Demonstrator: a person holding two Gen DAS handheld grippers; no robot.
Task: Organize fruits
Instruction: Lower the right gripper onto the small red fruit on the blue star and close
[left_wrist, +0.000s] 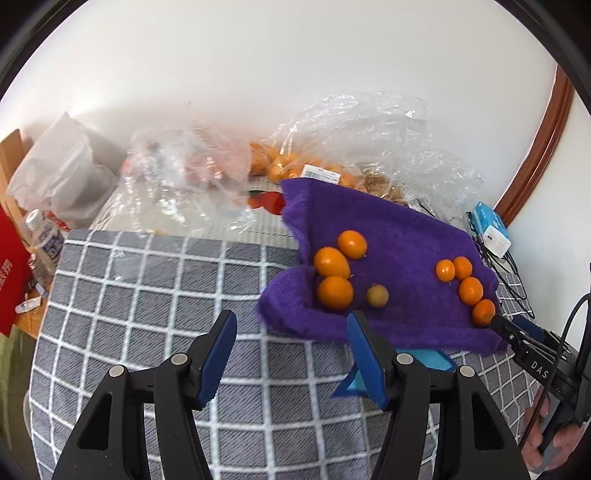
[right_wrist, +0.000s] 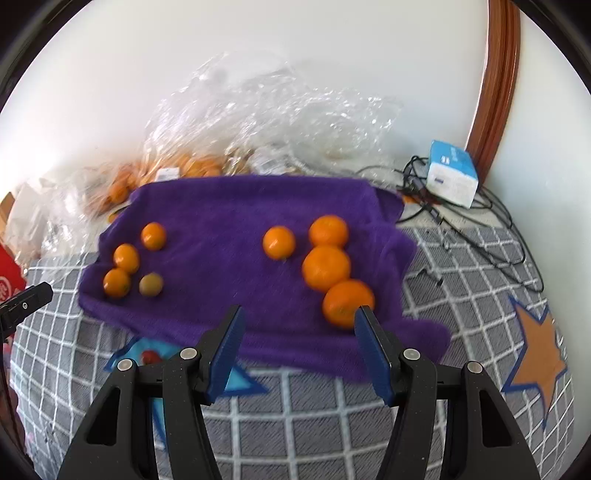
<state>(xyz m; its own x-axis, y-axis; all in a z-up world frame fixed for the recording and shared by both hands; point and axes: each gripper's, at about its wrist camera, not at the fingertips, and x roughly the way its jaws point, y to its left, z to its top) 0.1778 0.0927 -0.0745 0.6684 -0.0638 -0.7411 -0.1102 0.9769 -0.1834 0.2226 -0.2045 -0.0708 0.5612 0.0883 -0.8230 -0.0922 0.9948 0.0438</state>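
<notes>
A purple cloth (left_wrist: 399, 236) (right_wrist: 221, 206) lies on the grey checked cover and carries two clusters of fruit. One cluster is three small orange fruits (left_wrist: 332, 262) (right_wrist: 125, 258) beside a greenish one (left_wrist: 377, 295) (right_wrist: 150, 284). The other is a row of several orange fruits (left_wrist: 469, 290) (right_wrist: 325, 266). My left gripper (left_wrist: 291, 315) hangs open over the cloth's near edge, with nothing between its fingers. My right gripper (right_wrist: 300, 309) is open too and holds nothing. Its right fingertip sits just in front of the nearest orange fruit (right_wrist: 347, 302). Each gripper shows at the other view's edge (left_wrist: 509, 325) (right_wrist: 26, 299).
Crumpled clear plastic bags (left_wrist: 288, 166) (right_wrist: 258, 122) with more orange fruit stand behind the cloth by the wall. A blue-and-white box (right_wrist: 452, 173) and black cables (right_wrist: 480, 240) lie at the right. A bottle (left_wrist: 40, 236), a white bag (left_wrist: 62, 173) and a red box (left_wrist: 11, 277) are at the left.
</notes>
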